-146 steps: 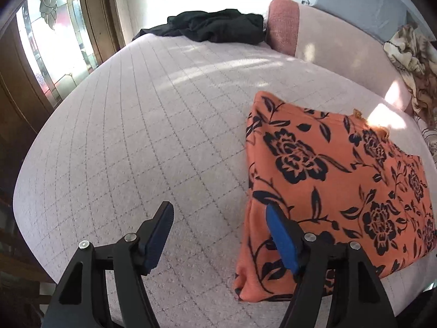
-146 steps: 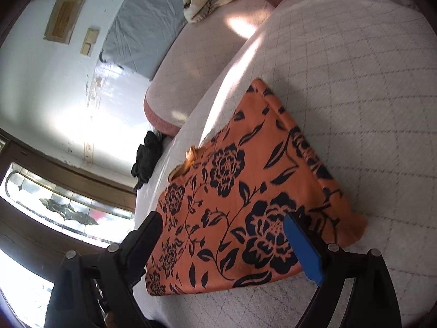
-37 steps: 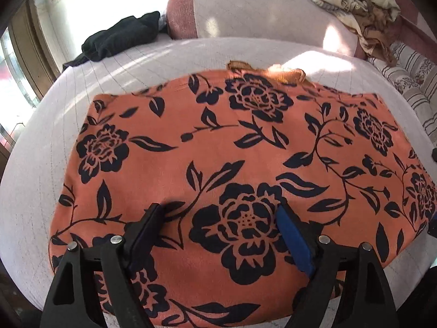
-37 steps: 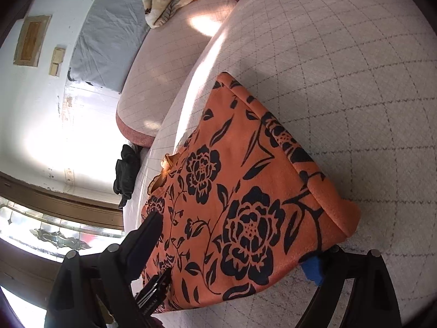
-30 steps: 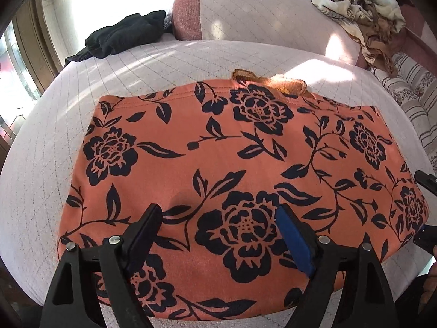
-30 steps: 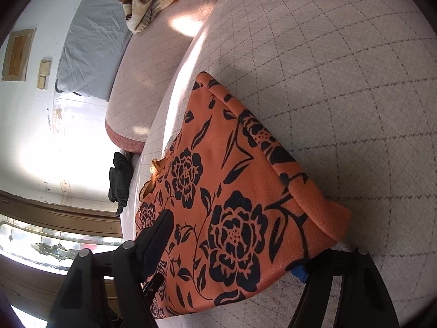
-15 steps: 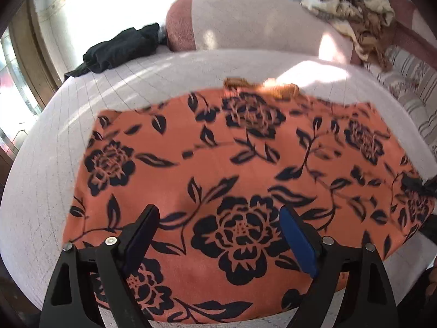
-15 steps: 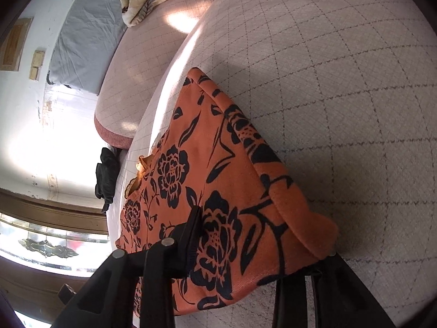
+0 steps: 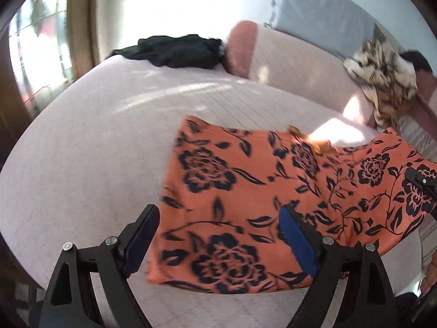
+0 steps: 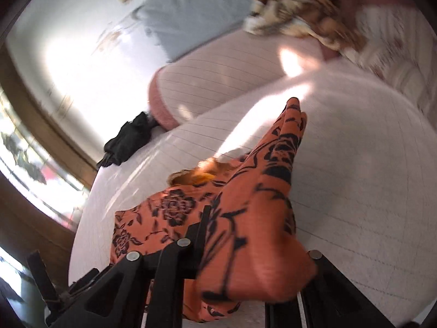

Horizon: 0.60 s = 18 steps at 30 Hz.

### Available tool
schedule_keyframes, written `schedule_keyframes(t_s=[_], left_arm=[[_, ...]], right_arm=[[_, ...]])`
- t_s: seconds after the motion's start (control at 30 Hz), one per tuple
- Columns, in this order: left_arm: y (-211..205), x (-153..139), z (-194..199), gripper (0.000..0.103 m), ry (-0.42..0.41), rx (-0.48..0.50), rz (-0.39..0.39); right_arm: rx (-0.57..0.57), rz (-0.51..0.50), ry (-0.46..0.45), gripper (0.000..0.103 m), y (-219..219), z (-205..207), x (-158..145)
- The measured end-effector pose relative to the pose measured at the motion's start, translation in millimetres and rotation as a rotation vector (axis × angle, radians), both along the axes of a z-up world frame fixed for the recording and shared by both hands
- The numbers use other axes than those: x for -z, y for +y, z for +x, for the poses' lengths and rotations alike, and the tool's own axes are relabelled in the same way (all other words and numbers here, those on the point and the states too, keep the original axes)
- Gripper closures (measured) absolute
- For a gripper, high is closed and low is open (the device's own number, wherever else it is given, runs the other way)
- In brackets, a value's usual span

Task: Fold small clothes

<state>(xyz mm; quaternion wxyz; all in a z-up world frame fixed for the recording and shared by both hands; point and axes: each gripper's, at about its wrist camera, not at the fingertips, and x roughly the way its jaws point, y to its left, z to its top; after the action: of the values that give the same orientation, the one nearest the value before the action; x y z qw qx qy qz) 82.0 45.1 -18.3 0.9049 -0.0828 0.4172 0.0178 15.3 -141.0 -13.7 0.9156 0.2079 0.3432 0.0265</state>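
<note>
An orange garment with black flowers [image 9: 232,180] lies folded on the pale quilted bed [image 9: 90,150]. My left gripper [image 9: 218,237] hovers open over its near left corner: the blue pad is above the cloth, the black finger above bare quilt. In the right wrist view my right gripper [image 10: 256,254] has its jaws closing on the garment's [image 10: 262,218] right edge, which bunches between the fingers and hangs lifted off the bed. One right finger [image 9: 420,183] shows at the left wrist view's right edge, on the raised cloth.
A black garment [image 9: 177,50] lies at the bed's far end beside a pink bolster [image 9: 241,49]. A brown patterned blanket [image 9: 382,79] and a grey pillow [image 9: 322,19] sit behind. A window [image 9: 35,41] stands left, beyond the bed's edge.
My right gripper closed on the garment's right edge, rolled and rose, lifting that edge. My left gripper shifted from over the garment's middle to its left corner, still open.
</note>
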Motion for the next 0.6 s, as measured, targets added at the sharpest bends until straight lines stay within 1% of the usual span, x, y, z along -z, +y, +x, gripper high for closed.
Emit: schedule_keyframes(t_s=[0.07, 0.1, 0.13, 0.17, 0.2, 0.23, 0.3, 0.33, 0.37, 0.4, 0.43, 0.47, 0.53, 0.6], left_arm=[[41.9, -4.5, -16.3, 0.014, -0.035, -0.118, -0.017], [61.5, -3.7, -22.8, 0.014, -0.044, -0.171, -0.024], [78.9, -0.2, -28.9, 0.014, -0.051, -0.22, -0.03], [94.0, 5.1, -33.6, 0.014, -0.047, -0.265, -0.035], [106.3, 11.4, -36.3, 0.014, -0.033, -0.297, -0.046], [114.9, 21.0, -38.5, 0.014, -0.015, -0.316, -0.062], [123.8, 37.6, -33.8, 0.014, 0.023, -0.338, -0.089], [127.3, 39.2, -33.4, 0.014, 0.03, -0.332, -0.11], [127.5, 37.6, -34.0, 0.014, 0.017, -0.325, -0.114], [127.4, 35.6, -35.4, 0.014, -0.004, -0.326, -0.1], [126.9, 34.5, -35.6, 0.014, -0.015, -0.328, -0.086], [126.4, 35.0, -34.1, 0.014, -0.014, -0.324, -0.086], [126.5, 34.7, -34.3, 0.014, -0.016, -0.314, -0.108], [128.0, 33.8, -34.6, 0.014, -0.023, -0.317, -0.114]], right_arm=[[-0.104, -0.123, -0.059, 0.086, 58.2, 1.5, -23.8], [-0.163, -0.166, -0.076, 0.086, 88.5, 2.0, -28.3], [-0.224, -0.196, -0.077, 0.086, 118.3, 2.3, -26.9], [-0.286, -0.219, -0.061, 0.086, 146.8, 3.5, -19.1], [-0.339, -0.237, -0.029, 0.086, 173.5, 6.6, -5.2], [-0.381, -0.249, 0.021, 0.086, 197.3, 11.6, 15.0], [-0.468, -0.278, 0.183, 0.086, 236.6, 26.2, 71.0], [-0.481, -0.292, 0.237, 0.085, 247.4, 30.3, 91.5], [-0.462, -0.314, 0.202, 0.086, 250.6, 26.9, 91.2], [-0.453, -0.3, 0.198, 0.086, 250.1, 26.1, 82.8], [-0.446, -0.259, 0.194, 0.086, 245.3, 27.4, 72.8], [-0.442, -0.248, 0.182, 0.086, 241.3, 29.1, 62.3], [-0.428, -0.249, 0.141, 0.087, 236.5, 31.3, 38.6], [-0.418, -0.234, 0.097, 0.086, 238.1, 29.0, 19.5]])
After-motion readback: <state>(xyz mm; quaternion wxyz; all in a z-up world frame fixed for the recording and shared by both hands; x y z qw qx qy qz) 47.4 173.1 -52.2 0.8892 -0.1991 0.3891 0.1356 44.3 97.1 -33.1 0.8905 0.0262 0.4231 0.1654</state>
